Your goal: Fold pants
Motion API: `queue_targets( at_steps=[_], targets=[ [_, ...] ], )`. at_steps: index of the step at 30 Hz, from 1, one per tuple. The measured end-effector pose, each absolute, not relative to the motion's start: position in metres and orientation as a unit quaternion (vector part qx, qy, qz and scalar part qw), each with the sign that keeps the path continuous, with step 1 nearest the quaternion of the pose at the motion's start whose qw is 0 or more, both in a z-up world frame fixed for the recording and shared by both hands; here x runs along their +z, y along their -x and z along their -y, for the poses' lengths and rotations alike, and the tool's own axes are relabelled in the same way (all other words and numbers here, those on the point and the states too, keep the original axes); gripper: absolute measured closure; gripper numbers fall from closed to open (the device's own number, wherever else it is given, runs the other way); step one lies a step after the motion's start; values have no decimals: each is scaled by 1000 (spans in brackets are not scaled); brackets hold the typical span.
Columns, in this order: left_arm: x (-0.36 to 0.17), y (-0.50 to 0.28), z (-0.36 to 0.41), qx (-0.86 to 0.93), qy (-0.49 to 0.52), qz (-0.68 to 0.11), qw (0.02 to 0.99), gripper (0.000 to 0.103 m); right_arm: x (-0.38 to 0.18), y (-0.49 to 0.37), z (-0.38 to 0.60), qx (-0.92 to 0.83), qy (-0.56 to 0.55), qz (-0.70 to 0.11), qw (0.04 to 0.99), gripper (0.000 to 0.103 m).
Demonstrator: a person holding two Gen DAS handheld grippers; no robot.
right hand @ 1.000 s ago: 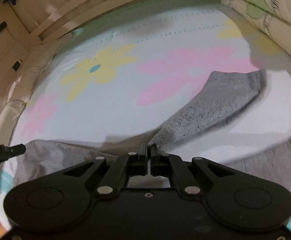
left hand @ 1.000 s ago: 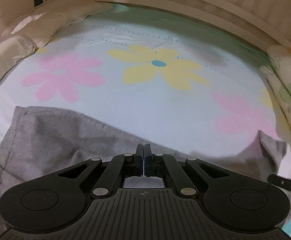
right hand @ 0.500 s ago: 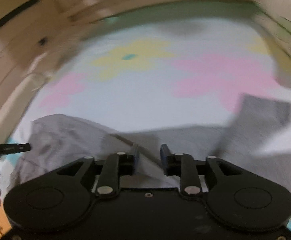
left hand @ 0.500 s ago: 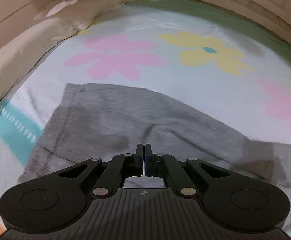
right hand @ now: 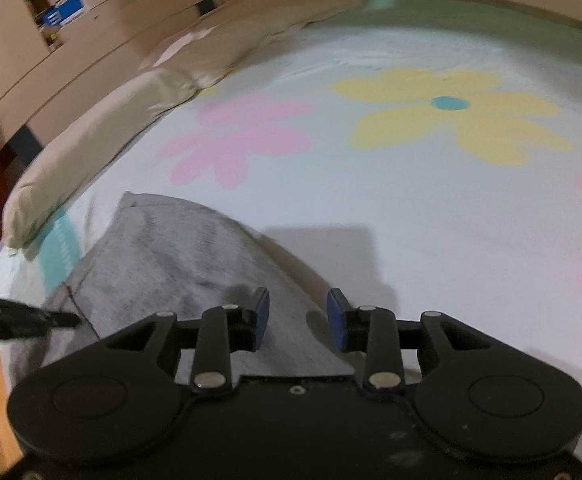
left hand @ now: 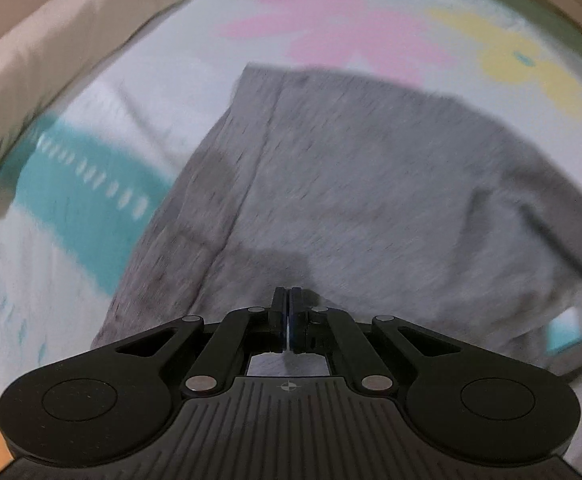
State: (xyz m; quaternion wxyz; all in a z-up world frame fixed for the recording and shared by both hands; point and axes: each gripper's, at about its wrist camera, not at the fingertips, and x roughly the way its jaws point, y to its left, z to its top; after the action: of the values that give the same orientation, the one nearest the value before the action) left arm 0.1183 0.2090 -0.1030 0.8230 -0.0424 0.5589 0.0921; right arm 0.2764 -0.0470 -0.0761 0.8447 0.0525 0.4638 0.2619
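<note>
Two black grippers work over grey knit pants (left hand: 371,184) lying on a flower-printed bedsheet (right hand: 391,208); left gripper (left hand: 289,320) fingers pressed together, cloth between them unclear; right gripper (right hand: 298,316) fingers spread wide above the pants' edge.

Grey pants (left hand: 371,184) lie folded flat on the flowered sheet (left hand: 163,92)

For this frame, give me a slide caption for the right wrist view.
Open right claw hovering over gray pants spread on a flower-print sheet.
</note>
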Motion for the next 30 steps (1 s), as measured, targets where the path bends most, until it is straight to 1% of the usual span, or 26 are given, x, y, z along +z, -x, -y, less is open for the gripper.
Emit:
queue_targets(
  at_steps=[7, 10, 12, 13, 14, 15, 19, 24, 27, 30],
  targets=[
    [-106, -111, -209, 83, 28, -545, 834, 101, -102, -300, 4, 294, -15, -488, 822, 64],
    [-105, -110, -211, 85, 37, -545, 833, 101, -112, -304, -8, 295, 8, -503, 812, 62],
    [-103, -109, -213, 86, 47, -544, 833, 101, -113, -302, -11, 291, 19, -501, 815, 63],
    [-102, -109, -215, 86, 52, -544, 833, 101, -110, -300, -11, 289, 24, -495, 819, 72],
    [-101, -109, -216, 88, 56, -543, 833, 101, -107, -298, -13, 291, 26, -492, 820, 99],
    [-96, -108, -218, 94, 58, -539, 835, 101, -102, -295, -13, 295, 28, -487, 821, 97],
    [-63, -99, -225, 110, 68, -502, 855, 101, -56, -260, -12, 319, 23, -426, 846, 98],
    [-8, -79, -225, 121, 79, -441, 886, 101, 2, -170, -19, 386, 68, -345, 853, 99],
    [20, -65, -219, 128, 88, -402, 902, 101, 7, -103, -27, 429, 116, -323, 836, 99],
    [32, -57, -206, 116, 94, -387, 910, 101, -18, -50, -42, 445, 183, -321, 816, 99]
  ],
)
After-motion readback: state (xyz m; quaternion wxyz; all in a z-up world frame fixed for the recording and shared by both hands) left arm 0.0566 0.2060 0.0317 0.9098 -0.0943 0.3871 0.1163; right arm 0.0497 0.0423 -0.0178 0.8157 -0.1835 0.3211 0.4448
